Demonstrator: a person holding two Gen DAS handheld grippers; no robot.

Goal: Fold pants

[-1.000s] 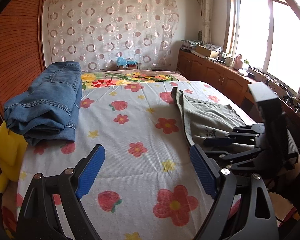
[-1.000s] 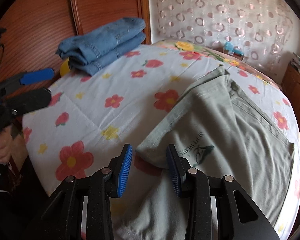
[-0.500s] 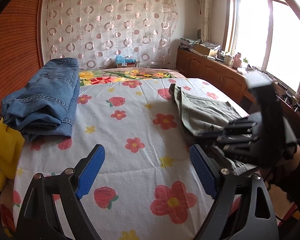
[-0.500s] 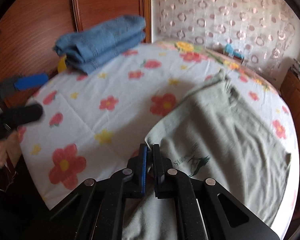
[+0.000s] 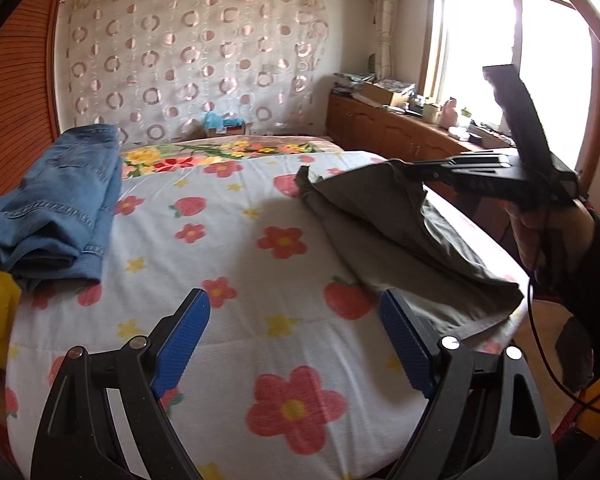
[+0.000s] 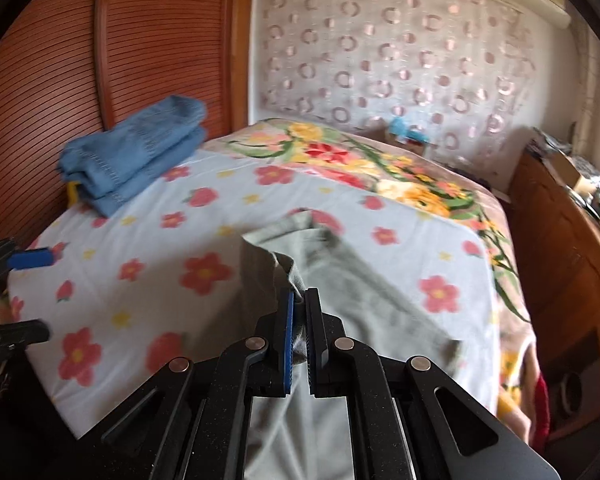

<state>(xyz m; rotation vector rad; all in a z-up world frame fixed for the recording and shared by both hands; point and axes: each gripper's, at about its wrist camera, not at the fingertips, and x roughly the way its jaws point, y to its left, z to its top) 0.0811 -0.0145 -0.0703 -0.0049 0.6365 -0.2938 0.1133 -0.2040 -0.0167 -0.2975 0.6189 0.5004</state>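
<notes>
Here: one grey pants, one folded jeans stack.

A wide bed with a white sheet printed in red and yellow flowers fills the room. Behind it hangs a sheer curtain patterned with pink circles. A reddish-brown slatted wooden panel lines one side. A low brown wooden cabinet cluttered with boxes runs under a bright, sunlit window.

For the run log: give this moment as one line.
right gripper: shut on grey pants, edge lifted | left gripper: open, empty | bed
</notes>
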